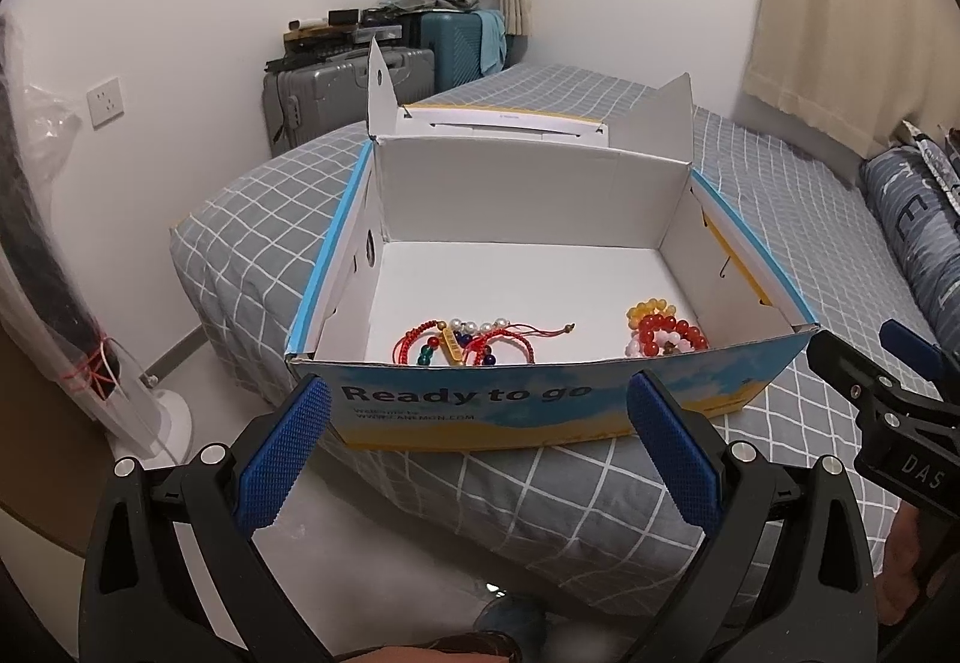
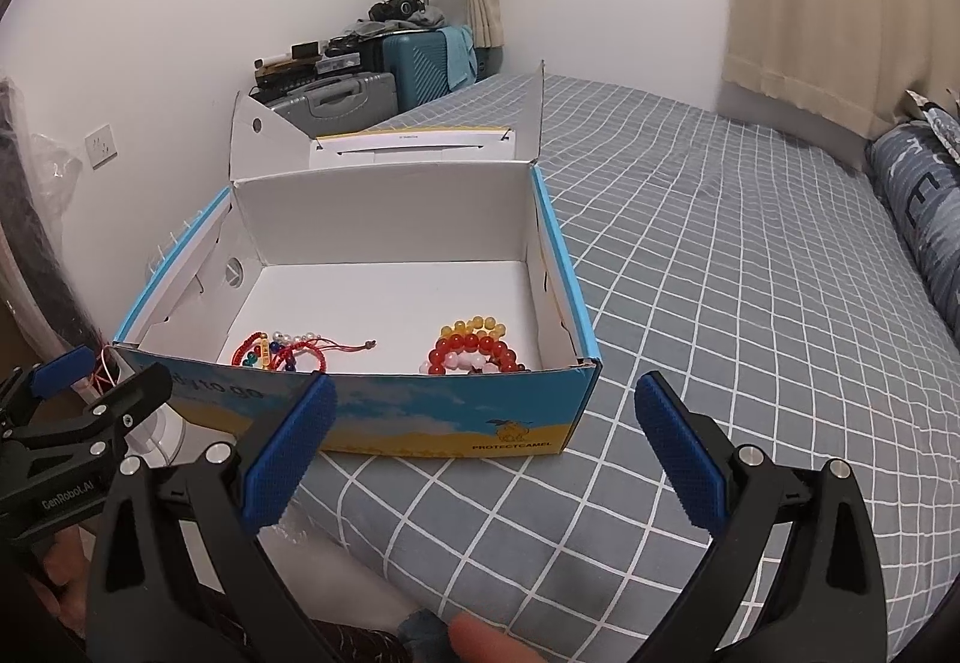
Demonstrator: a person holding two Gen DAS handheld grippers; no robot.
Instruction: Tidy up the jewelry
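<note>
Jewelry lies in two small heaps on the white floor of the open cardboard box [image 1: 528, 207], both close to its near wall: red cord bracelets [image 1: 465, 342] with coloured beads and a gold charm toward my left, and red and yellow bead bracelets [image 1: 663, 330] toward my right, well apart from the first heap. The box sits on the bed [image 2: 720, 255] near its corner, lid flaps folded back and up. My left tool [image 1: 477, 450] hangs just short of the printed front wall, blue pads spread wide with nothing between them. My right tool [image 2: 480, 450] hangs beside it, spread just as wide and holding nothing.
</note>
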